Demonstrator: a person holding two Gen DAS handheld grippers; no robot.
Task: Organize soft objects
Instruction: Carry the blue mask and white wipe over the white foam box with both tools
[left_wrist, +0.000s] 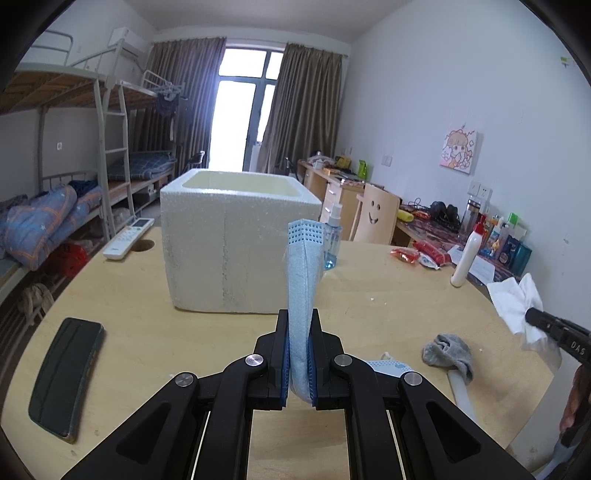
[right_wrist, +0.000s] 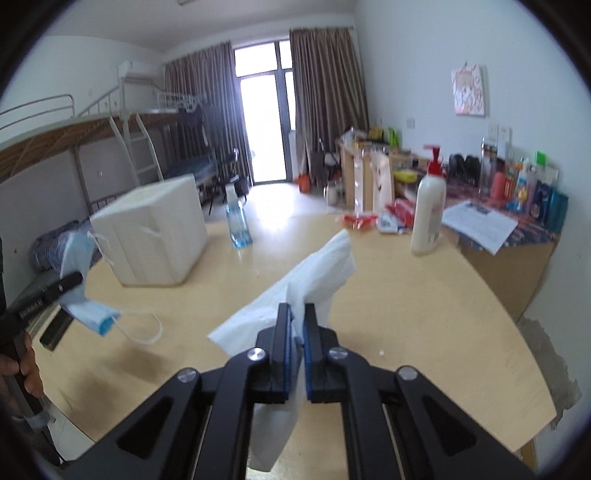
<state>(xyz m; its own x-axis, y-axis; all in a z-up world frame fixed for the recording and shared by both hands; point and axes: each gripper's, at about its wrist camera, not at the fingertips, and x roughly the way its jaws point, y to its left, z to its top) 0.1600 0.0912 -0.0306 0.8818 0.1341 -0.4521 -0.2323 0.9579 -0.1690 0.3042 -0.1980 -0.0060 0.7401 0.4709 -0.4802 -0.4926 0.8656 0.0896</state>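
While the left gripper (left_wrist: 299, 325) pinches a blue mask (left_wrist: 303, 266), the right gripper (right_wrist: 298, 321) seemingly clamps a tissue (right_wrist: 314, 273).

The left gripper (left_wrist: 299, 325) and right gripper (right_wrist: 298, 317) both have their jaws clamped, each pointing slightly downward.

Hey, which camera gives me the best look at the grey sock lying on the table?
The left wrist view: the grey sock lies crumpled on the table, right of the mask-holding left gripper. The right wrist view shows no sock.
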